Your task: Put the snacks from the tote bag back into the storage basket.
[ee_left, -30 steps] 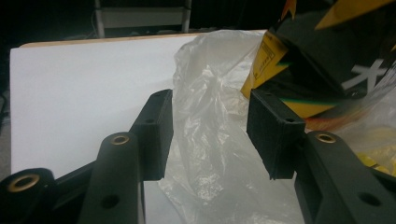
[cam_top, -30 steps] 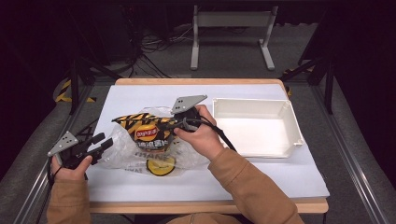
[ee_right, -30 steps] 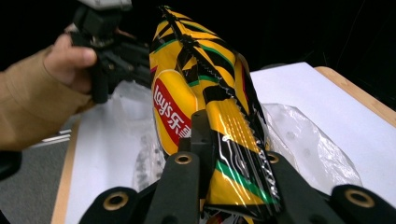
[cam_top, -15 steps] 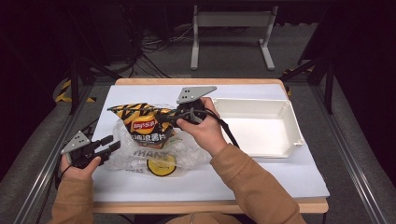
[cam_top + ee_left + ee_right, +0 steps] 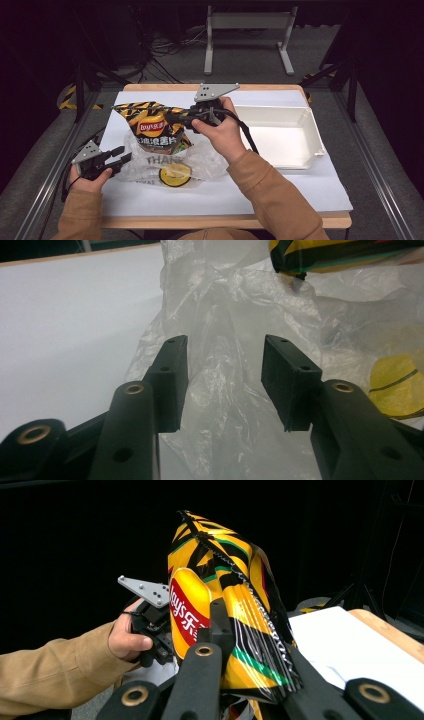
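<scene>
Chip bag: We hold the chip bag (image 5: 152, 127) up in the air with our right gripper (image 5: 172, 118). It hangs just above the plastic bag (image 5: 170, 160), and its bottom is still close to the bag's mouth.
Right gripper: Its jaws are squeezed together on the side of the chip bag (image 5: 225, 605). We see the crinkly wrapper pinched between them.
Left gripper: Our left gripper (image 5: 117, 159) rests at the left edge of the plastic bag. Its jaws stand apart, with thin plastic (image 5: 225, 370) lying between them. The pads do not press on it.
Tray: A white tray (image 5: 280, 135) sits on the tabletop (image 5: 310, 190), on the far side of the plastic bag from the left gripper. It has nothing in it.
What could go wrong: The wrapper is smooth and puffy. We think it could slip out of the pinch and drop back onto the plastic bag.
Another worry: Nothing holds the plastic bag down. If it sticks to the chip bag, it could get pulled up too.
One more: A hard squeeze could crush the chips inside.
Hard to see: The plastic bag is see-through and wrinkled, so we cannot find its real edge. A yellow round mark (image 5: 175, 173) shows on it, and we cannot read the words by it.
Hidden: We cannot see the back of the chip bag.
</scene>
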Tool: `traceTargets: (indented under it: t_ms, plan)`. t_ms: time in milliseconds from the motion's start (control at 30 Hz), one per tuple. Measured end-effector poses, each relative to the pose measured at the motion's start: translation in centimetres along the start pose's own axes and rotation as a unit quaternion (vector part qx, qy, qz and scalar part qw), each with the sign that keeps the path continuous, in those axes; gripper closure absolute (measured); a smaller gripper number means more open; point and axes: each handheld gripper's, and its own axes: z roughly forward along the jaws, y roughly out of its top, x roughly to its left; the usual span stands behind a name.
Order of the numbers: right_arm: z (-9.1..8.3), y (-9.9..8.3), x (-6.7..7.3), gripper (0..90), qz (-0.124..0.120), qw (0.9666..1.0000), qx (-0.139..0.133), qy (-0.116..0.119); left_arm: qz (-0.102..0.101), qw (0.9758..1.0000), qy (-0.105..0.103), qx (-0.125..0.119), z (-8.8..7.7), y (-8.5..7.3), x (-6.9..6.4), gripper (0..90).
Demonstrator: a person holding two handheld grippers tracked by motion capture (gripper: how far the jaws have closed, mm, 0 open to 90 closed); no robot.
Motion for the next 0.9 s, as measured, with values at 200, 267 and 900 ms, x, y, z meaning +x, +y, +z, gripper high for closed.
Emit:
traceTargets:
  t_ms: [200,267,900]
  plan:
    - [-0.8,1.4,0.2,89.2,-0.011,0.9999,-0.007,-0.002,-0.005,0.9998,0.006,-0.019,-0.8,0.1,0.1,45.5]
    - [-1.0,1.9,0.3,89.2,-0.013,0.9999,-0.006,-0.005,-0.001,0.9998,0.008,-0.020,-0.9,0.2,0.1,45.5]
    - [-6.0,4.6,-0.3,89.2,-0.027,0.9990,-0.017,-0.031,-0.015,0.9987,0.023,-0.044,-2.2,0.3,0.4,42.3]
